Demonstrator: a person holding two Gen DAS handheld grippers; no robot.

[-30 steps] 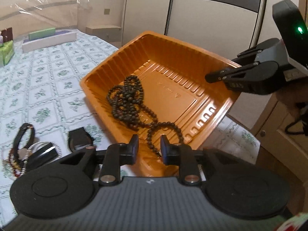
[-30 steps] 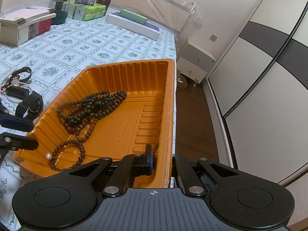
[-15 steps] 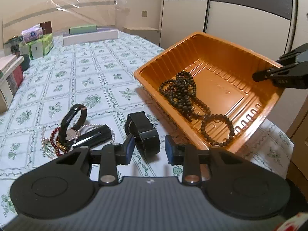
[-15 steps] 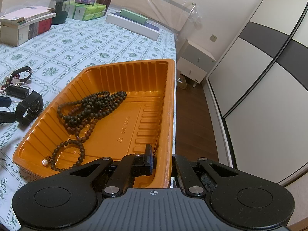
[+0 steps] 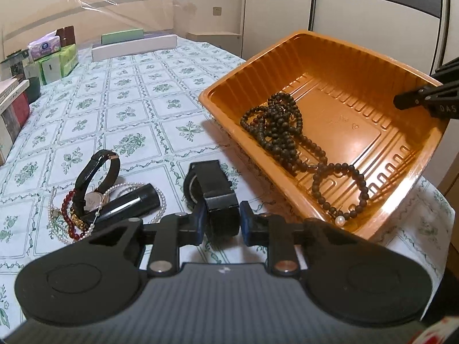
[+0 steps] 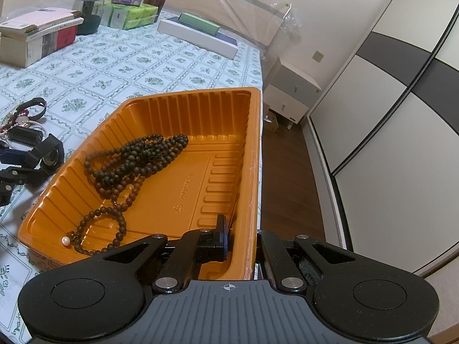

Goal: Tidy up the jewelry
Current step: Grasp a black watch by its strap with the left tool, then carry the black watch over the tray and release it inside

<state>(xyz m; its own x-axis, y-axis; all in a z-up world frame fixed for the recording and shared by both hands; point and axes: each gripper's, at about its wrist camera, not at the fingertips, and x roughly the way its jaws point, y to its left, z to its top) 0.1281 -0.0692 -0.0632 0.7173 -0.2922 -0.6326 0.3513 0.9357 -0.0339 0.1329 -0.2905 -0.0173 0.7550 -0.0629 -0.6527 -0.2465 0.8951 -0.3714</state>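
Observation:
An orange tray point(image 5: 213, 103) is tilted up on the flowered tablecloth, and my right gripper point(image 6: 242, 235) is shut on its rim. Inside lies a long dark bead necklace point(image 5: 275, 132) with a white pearl point(image 5: 340, 220) near its end. A black wristband point(image 5: 212, 183) rests on the cloth left of the tray. My left gripper point(image 5: 221, 223) has the band between its blue pads; the jaws are closing and the pads press its sides. Further left sits a pile with a black-strapped watch point(image 5: 94, 180), a pearl strand, red beads point(image 5: 67, 209) and a black cylinder point(image 5: 134, 203).
Books point(image 6: 40, 34), tissue boxes point(image 6: 129, 14) and a long white box point(image 6: 198, 37) line the far side of the table. The table edge runs just right of the tray, with wooden floor, a small cabinet point(image 6: 292, 91) and wardrobe doors beyond.
My left gripper has swung away from over the tray, leftward and down to the black wristband, which now sits between its pads. The right gripper and tray have not moved.

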